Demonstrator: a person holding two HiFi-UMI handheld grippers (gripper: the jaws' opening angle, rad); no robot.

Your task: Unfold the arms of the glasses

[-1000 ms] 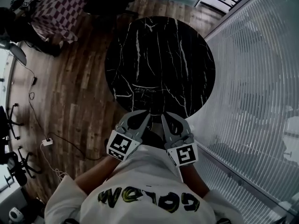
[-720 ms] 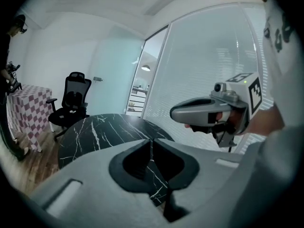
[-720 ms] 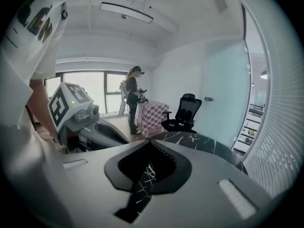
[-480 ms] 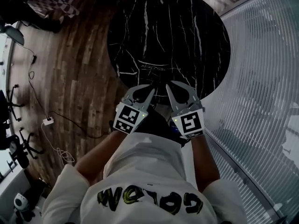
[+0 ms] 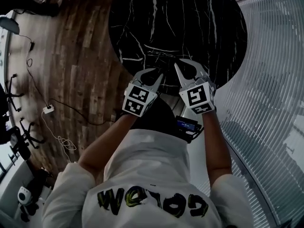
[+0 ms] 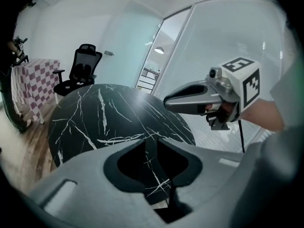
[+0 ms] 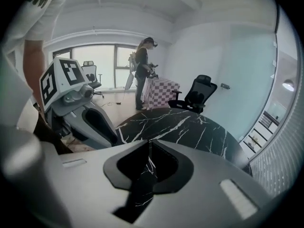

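Note:
A thin-framed pair of glasses (image 5: 160, 55) lies near the front edge of the round black marble table (image 5: 190, 18); in the left gripper view the glasses (image 6: 121, 138) are a faint pale line just beyond my jaws. My left gripper (image 5: 159, 77) hovers at the table's near edge, short of the glasses. Its jaws are opening, with a narrow gap and nothing between them (image 6: 152, 146). My right gripper (image 5: 180, 64) is beside it to the right, tips over the table near the glasses' right end. Its jaws (image 7: 148, 144) stand together with nothing held.
Wooden floor with a cable and adapter (image 5: 47, 109) lies left of the table. A ribbed glass wall (image 5: 270, 80) runs along the right. A black office chair (image 6: 83, 68) and a checkered table (image 6: 33, 80) stand beyond. A person (image 7: 142, 70) stands far off.
Both grippers have come down and forward from in front of my chest to the table's near edge. The left jaws have parted slightly.

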